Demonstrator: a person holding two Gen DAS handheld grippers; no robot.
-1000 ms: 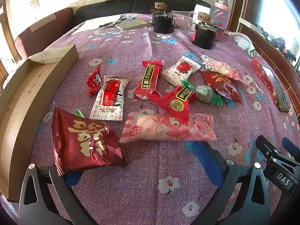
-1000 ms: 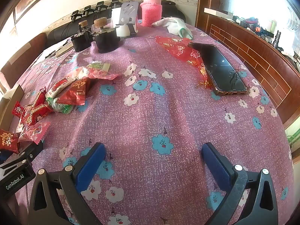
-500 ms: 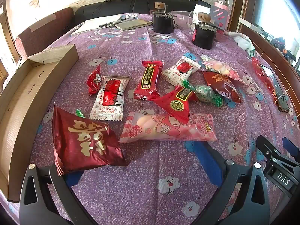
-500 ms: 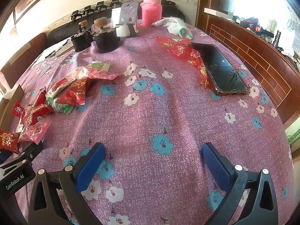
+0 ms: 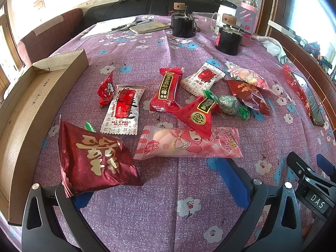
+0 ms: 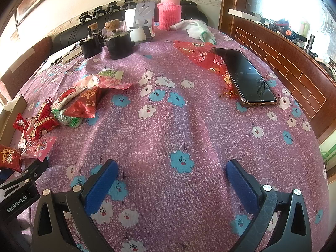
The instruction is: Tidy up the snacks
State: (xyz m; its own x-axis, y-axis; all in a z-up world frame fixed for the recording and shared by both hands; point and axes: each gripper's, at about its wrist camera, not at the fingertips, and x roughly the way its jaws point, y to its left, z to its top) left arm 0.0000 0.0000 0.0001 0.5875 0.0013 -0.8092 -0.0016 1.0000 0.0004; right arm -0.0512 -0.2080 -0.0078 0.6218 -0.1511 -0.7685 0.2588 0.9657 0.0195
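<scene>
Several wrapped snacks lie on the purple flowered cloth in the left wrist view. Among them are a dark red packet with a gold character [image 5: 94,157], a long pink packet [image 5: 189,145], a white "ALL'S WELL" packet [image 5: 124,109], a red candy bar [image 5: 167,90] and a green foil sweet [image 5: 230,105]. An open cardboard box [image 5: 25,109] lies at the left. My left gripper [image 5: 153,180] is open just short of the pink packet, and the dark red packet covers its left fingertip. My right gripper [image 6: 171,166] is open over bare cloth, with the snack pile [image 6: 79,103] far to its left.
A phone [image 6: 245,77] lies on a red foil wrapper [image 6: 199,54] at the right. Two black round devices with wooden knobs [image 6: 118,42], a pink bottle [image 6: 169,10], a white cloth [image 6: 195,29] and a notebook [image 5: 147,26] stand at the back. A wooden rail [image 6: 283,63] borders the right side.
</scene>
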